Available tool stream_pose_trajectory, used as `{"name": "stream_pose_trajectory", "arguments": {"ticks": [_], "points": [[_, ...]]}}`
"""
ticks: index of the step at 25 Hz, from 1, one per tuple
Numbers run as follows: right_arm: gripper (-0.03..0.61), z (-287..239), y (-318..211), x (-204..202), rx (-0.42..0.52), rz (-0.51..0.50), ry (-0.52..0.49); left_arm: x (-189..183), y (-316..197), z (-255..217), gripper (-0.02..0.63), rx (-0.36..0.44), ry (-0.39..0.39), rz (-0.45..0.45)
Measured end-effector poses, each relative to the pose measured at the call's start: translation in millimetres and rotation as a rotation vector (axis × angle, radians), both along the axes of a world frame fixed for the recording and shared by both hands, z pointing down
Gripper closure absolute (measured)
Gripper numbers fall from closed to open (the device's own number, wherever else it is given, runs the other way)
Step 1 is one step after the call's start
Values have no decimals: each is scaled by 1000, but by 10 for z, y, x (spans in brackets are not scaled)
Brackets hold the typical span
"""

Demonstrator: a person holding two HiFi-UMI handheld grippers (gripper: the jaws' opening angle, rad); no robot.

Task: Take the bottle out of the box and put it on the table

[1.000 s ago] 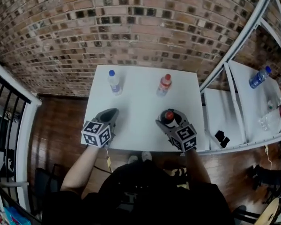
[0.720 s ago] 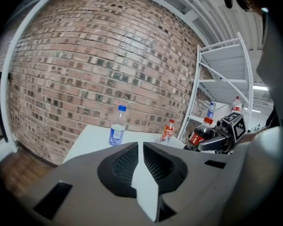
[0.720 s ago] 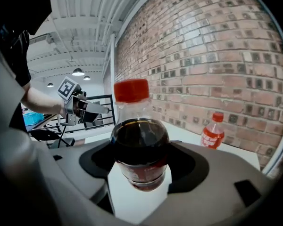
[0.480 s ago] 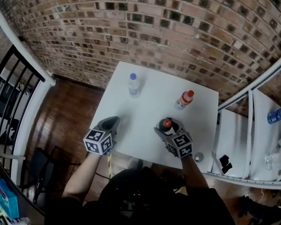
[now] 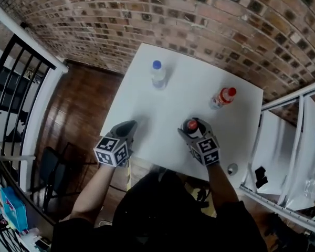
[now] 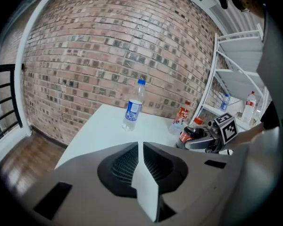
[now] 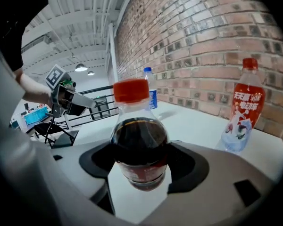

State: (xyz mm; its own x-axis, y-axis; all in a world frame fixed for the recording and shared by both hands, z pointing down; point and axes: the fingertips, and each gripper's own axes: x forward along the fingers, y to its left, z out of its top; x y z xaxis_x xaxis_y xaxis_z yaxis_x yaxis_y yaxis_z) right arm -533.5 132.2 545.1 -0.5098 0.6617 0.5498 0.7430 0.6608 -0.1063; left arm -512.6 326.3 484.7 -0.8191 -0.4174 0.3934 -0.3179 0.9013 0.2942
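Standing in the right claw (image 5: 192, 128) — dark-filled bottle (image 7: 139, 145).

Right tongs (image 7: 140, 169) gripping red-capped dark bottle (image 7: 139, 140), white table (image 7: 194, 121) behind

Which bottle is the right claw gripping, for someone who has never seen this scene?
On the white square table before the brick wall are three plastic bottles. Nearest the person, in the right claw, is the clear plastic bottle with a red cap; it alone holds dark brown liquid.
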Motion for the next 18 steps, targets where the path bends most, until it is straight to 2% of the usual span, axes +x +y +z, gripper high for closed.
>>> {"name": "stream_pose_trajectory", "arguments": {"ticks": [9,18], "points": [[252,181,-11,-49,-34,50,-26,39,-49,238,576,7,46,2],[241,195,-6,-19,-61,51,-27,47,-82,252,575,35,36,18]]}}
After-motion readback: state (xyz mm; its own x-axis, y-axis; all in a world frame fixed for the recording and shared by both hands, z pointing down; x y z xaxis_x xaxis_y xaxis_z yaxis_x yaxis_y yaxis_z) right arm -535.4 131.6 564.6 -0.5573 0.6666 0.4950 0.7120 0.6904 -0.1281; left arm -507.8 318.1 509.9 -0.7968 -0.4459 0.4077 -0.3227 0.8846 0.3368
